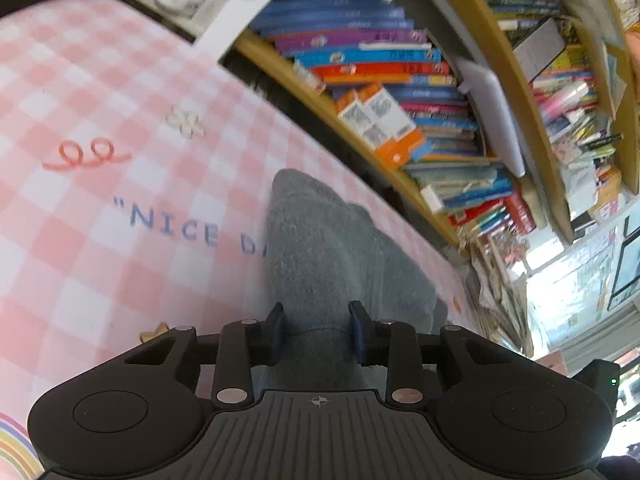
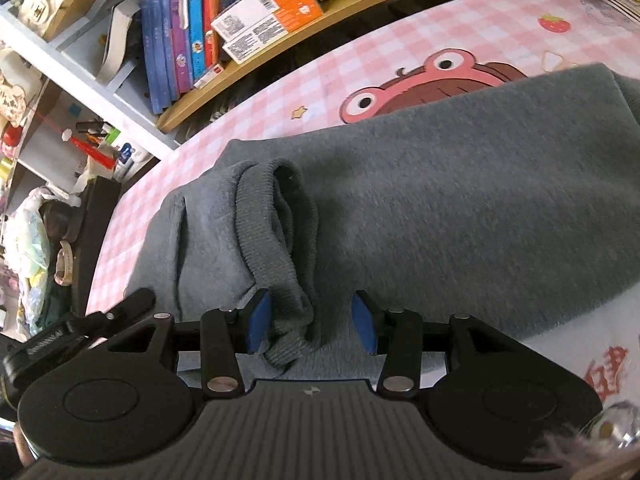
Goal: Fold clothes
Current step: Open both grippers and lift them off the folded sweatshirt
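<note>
A grey fleece sweater [image 2: 460,208] lies spread on the pink checked cloth [image 2: 400,36]. One sleeve is folded across it, and the ribbed cuff [image 2: 272,216] runs down between the fingers of my right gripper [image 2: 312,324]. The cuff rests against the left blue pad [image 2: 258,320], while the right pad stands clear of it, so that gripper is open. In the left wrist view a narrow grey part of the sweater [image 1: 320,240] stretches away over the cloth [image 1: 100,240]. My left gripper [image 1: 318,332] is shut on its near end, which bunches between the pads.
A wooden bookshelf [image 1: 380,80] packed with books runs along the far edge of the table. It also shows as the bookshelf [image 2: 200,32] in the right wrist view. A white shelf unit with small clutter [image 2: 80,140] stands at the left. The cloth bears printed letters [image 1: 172,224] and a cartoon face [image 2: 420,84].
</note>
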Demonstrator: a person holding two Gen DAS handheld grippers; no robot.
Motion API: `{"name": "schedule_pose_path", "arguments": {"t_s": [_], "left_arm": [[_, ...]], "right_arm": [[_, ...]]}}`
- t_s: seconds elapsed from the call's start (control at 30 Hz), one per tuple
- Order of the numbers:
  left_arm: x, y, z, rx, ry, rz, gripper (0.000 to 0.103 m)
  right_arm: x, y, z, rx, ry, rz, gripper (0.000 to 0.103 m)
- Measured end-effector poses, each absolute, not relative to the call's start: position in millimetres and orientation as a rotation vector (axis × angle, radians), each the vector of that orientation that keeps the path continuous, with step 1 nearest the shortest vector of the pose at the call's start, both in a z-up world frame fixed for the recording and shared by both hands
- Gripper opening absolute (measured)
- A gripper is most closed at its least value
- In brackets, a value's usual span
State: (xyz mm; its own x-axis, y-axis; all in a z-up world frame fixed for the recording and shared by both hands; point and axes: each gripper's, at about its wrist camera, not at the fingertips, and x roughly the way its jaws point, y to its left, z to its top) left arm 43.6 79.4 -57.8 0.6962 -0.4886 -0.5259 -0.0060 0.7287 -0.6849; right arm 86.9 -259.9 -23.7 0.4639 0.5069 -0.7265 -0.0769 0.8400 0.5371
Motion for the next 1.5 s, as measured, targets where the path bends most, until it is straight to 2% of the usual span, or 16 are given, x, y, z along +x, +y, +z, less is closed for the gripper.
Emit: {"name": "schedule_pose_path", "arguments": {"t_s": [0.3,0.67,0.73,0.9,1.1,1.2,1.27,1.33,1.5], "left_arm": [[48.2,101.8,-51.6,-0.697,0.741,-0.2,0.03],[38.2,98.6,-54.0,-0.676,0.766,-0.176,0.031],[38.0,98.5,-54.2,-0.667,0.772,-0.162,0.035],[33.3,93.6,-40.1,-0.611,0.752,-0.125,0.038],[13.1,81.7,-8.5,-0.509,0.637,-0.145,0.049],[6.7,68.5,3.8,-0.451,0.605,-0.186,0.05],[5.3,56.3,7.7,-0.409,0.602,-0.219,0.057],[3.8,44.9,9.6,-0.379,0.603,-0.251,0.061],[-0.8,21.8,5.3,-0.338,0.651,-0.322,0.065]], "right_arm": [[98.9,-228.0,-17.8,0.387,1.017,0.481,0.043],[80.2,-285.2,-3.4,0.501,0.975,0.326,0.043],[75.5,-299.7,1.1,0.524,0.953,0.282,0.044],[61.2,-332.4,8.7,0.543,0.922,0.194,0.049],[44.2,-366.8,3.5,0.596,0.916,0.073,0.05],[38.9,-380.6,-0.9,0.63,0.914,0.019,0.05],[37.9,-385.9,-4.1,0.653,0.917,-0.005,0.051],[37.2,-388.7,-6.4,0.667,0.922,-0.016,0.054],[37.4,-391.5,-9.4,0.686,0.922,-0.023,0.062]]}}
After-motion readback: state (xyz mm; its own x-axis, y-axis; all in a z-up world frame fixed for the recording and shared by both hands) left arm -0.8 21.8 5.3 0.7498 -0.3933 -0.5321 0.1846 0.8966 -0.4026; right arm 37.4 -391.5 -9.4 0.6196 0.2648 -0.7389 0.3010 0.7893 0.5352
